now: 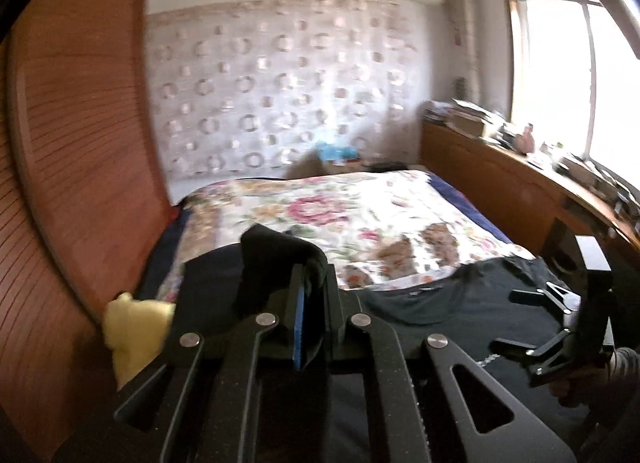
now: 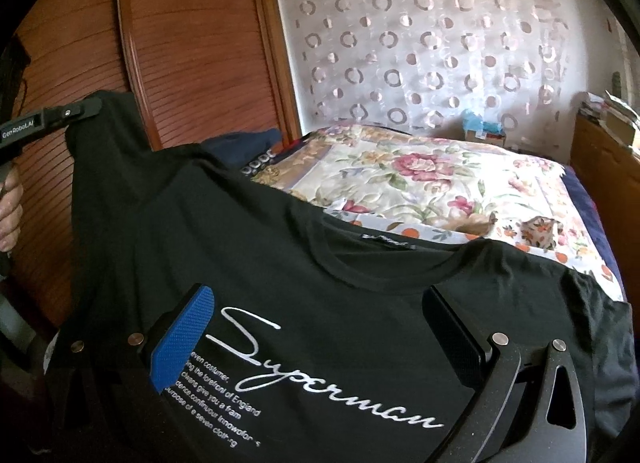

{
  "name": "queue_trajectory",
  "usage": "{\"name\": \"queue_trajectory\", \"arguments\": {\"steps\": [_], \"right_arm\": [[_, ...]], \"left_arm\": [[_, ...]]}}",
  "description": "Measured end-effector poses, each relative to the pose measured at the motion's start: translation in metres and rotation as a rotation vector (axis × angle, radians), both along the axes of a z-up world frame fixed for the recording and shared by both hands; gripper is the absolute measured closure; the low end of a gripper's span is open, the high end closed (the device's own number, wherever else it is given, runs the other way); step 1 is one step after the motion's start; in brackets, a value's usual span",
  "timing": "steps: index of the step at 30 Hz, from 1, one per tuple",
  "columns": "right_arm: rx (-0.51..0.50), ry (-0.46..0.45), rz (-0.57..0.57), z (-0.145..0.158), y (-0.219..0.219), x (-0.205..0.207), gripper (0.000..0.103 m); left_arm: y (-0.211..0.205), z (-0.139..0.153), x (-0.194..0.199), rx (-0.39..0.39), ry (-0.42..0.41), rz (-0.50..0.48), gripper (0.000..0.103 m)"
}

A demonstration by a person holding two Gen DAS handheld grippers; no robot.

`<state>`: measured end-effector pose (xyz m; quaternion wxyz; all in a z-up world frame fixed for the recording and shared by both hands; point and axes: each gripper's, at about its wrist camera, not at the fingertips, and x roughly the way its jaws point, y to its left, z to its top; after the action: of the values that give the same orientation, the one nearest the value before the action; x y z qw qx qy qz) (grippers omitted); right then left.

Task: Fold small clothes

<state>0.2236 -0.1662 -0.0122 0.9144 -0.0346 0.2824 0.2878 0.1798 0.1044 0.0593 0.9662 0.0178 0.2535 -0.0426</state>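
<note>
Between the left tongs [image 1: 310,283] (pinched), black T-shirt [image 2: 300,263] sleeve hangs.

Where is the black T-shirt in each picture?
Left wrist view: the T-shirt lies low and right of middle on the bed, one bit pinched in the left tongs.
Right wrist view: it fills the lower half, its sleeve lifted at upper left by the left tongs.
Shared landmark: the flowery bedspread behind the shirt.
</note>
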Motion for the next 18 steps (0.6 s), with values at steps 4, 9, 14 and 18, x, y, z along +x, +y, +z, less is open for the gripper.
{"name": "queue_trajectory", "arguments": {"steps": [4,9,14,18], "right_arm": [[0.004,0.003,-0.021,-0.002,-0.001,-0.006,0.000],[-0.005,0.021,-0.031,-0.004,0.002,-0.008,0.000],[0.004,0.045,-0.018,-0.005,0.010,-0.006,0.000],[0.012,0.072,0.023,-0.007,0.023,0.003,0.011]], "left_arm": [[-0.018,-0.012,0.020,0.020,0.061,-0.020,0.086],[-0.020,-0.015,0.010,-0.026,0.073,-0.040,0.049],[-0.006,-0.012,-0.006,-0.034,0.063,-0.010,0.025],[0.000,-0.016,-0.012,-0.008,0.064,0.041,0.025]]}}
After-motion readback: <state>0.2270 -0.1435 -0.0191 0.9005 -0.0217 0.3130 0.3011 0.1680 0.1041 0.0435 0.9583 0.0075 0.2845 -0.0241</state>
